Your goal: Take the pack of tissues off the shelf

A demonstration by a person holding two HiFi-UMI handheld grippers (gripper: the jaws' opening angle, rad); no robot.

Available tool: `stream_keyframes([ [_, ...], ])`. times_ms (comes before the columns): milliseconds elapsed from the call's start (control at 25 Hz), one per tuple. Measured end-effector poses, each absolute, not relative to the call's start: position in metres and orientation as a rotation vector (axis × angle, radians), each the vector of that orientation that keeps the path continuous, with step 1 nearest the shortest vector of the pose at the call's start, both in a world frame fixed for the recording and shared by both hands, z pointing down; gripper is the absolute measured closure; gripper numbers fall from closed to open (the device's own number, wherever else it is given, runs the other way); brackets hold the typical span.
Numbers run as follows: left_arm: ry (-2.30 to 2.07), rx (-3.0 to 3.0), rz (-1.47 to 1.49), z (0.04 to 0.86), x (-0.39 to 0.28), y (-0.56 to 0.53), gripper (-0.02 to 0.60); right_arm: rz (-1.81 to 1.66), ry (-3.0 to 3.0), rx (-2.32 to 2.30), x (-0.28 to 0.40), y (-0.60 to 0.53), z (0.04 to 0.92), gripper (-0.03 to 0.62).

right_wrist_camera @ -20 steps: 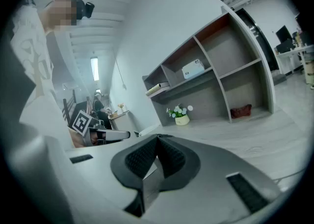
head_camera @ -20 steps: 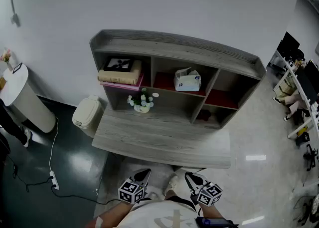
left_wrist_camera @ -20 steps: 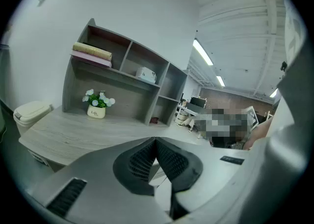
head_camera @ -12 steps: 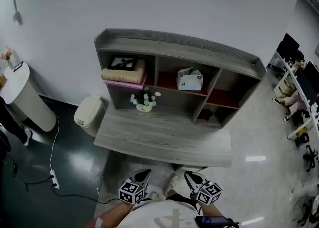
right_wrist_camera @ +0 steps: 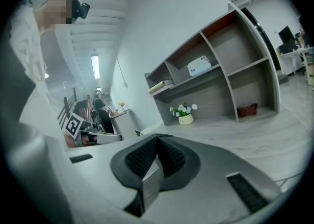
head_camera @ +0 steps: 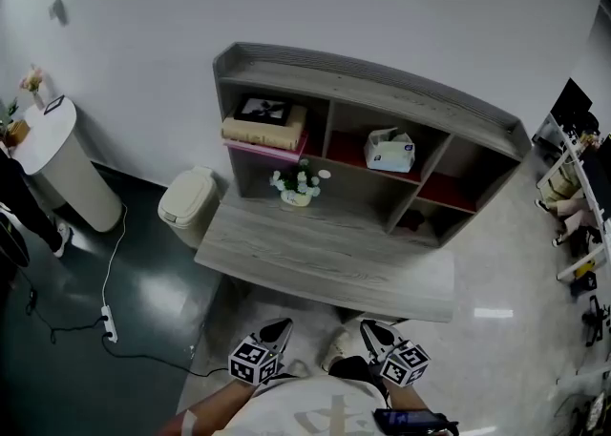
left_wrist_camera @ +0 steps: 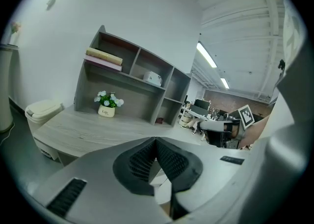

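The shelf (head_camera: pixel 449 110) stands on the desk (head_camera: pixel 325 258) by the wall. The tissues (head_camera: pixel 389 151) sit in its top middle box, long side across. Both grippers hang low by the person, far from them. The right gripper (head_camera: pixel 372 331) is nearer than the left gripper (head_camera: pixel 275 331). Both have their jaws pressed together with nothing in them.

1. Shelf (head_camera: pixel 382 81), desk (head_camera: pixel 325 258): grey wood grain, matt.
2. Floor (head_camera: pixel 143 291), 8 o'clock: dark, glossy, reflective.
3. Bin (head_camera: pixel 189 210): smooth cream plastic.
4. Wall (head_camera: pixel 382 5): plain white, matt.
5. Cabinet (head_camera: pixel 59 176), 9 o'clock: smooth white, slight sheen.
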State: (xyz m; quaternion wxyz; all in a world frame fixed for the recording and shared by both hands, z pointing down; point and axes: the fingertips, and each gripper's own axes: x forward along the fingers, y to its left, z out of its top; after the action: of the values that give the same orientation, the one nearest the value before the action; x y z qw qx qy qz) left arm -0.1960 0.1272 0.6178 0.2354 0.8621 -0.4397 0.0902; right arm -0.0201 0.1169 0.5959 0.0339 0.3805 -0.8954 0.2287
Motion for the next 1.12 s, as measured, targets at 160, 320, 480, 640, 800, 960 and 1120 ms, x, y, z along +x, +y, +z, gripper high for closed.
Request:
stream_keyframes([
  [160,-1.209,2.359,0.255,0.618,-0.2,0.127,0.58,0.693,-2.767,1.155,-0.025,0.114,0.59,0.589],
  [320,-1.184,2.369,0.246,0.617,-0.189,0.124,0.58,0.693,-2.76,1.166,-0.021,0.111,0.591,0.588],
  [480,-1.155,2.381,0.259,0.619,-0.182,0.12,0.58,0.713,-2.746,1.186,-0.015,0.11,0.596,0.589],
  [640,-1.136,2.387,0.28,0.62,-0.178,0.116,0.58,0.723,-2.736,1.207,-0.01,0.105,0.599,0.589],
  [800,-1.125,2.394,0.293,0.619,-0.176,0.113,0.58,0.733,-2.739,1.204,-0.013,0.101,0.599,0.588],
  [960,-1.105,2.411,0.301,0.618,-0.171,0.114,0.58,0.73,-2.742,1.196,-0.016,0.099,0.598,0.589],
  [1120,-1.096,2.387,0.312,0.624,-0.172,0.119,0.58,0.737,-2.733,1.173,-0.017,0.103,0.6,0.589],
])
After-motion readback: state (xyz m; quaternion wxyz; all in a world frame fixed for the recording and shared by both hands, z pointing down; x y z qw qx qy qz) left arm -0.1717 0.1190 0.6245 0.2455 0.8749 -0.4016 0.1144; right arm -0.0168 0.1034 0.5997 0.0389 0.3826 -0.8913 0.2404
